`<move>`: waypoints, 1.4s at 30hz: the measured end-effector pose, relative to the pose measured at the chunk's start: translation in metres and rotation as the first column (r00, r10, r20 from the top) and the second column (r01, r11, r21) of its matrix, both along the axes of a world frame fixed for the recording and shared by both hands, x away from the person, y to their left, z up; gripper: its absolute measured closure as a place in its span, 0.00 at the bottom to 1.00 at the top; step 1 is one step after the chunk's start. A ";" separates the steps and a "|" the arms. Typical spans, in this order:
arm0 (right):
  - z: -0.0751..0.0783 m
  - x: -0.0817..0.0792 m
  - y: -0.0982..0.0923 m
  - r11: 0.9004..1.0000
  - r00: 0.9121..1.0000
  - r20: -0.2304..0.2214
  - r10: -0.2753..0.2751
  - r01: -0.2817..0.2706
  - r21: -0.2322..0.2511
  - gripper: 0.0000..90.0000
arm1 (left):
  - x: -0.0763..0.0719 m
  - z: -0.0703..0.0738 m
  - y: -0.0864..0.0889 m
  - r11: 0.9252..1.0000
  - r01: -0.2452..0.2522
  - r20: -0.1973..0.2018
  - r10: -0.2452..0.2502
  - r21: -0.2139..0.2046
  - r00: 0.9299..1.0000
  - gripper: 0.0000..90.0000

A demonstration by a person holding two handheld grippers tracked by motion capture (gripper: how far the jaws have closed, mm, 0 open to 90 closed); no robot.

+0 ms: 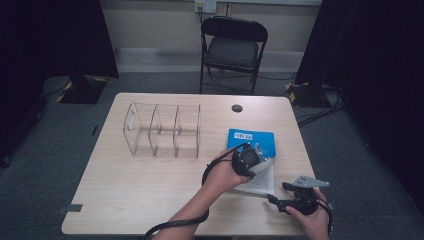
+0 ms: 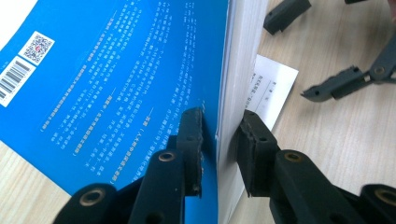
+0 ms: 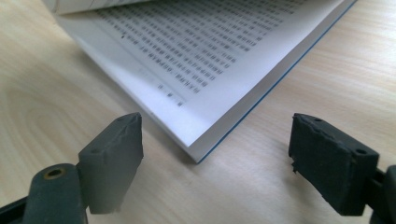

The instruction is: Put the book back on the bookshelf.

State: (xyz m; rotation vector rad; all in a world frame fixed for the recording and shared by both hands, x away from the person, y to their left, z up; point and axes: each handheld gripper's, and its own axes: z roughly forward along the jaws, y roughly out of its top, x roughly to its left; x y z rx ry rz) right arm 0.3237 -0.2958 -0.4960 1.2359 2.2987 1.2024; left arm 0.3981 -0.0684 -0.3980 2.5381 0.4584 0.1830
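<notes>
The left gripper (image 2: pixel 218 140) is clenched on the blue cover and pages of the book (image 2: pixel 121 79). The right gripper (image 3: pixel 215 154) is released, the book's corner just beyond its jaws.

A person's left forearm reaches in from the near edge of the pale wooden table (image 1: pixel 150 190), its hand (image 1: pixel 224 175) wrapped around the black two-jaw left gripper (image 2: pixel 219 135), whose jaws are clamped on the cover and pages of the blue-covered paperback book (image 2: pixel 116 79). To the right of the book, the right hand (image 1: pixel 312 217) holds the black two-jaw right gripper (image 3: pixel 215 154) low and level, jaws spread wide, nothing between them.
</notes>
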 end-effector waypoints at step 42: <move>-0.003 -0.004 0.031 0.991 0.999 0.051 0.002 0.004 -0.133 0.28 | 0.000 0.037 0.002 0.998 -0.057 -0.100 0.058 0.020 0.993 0.82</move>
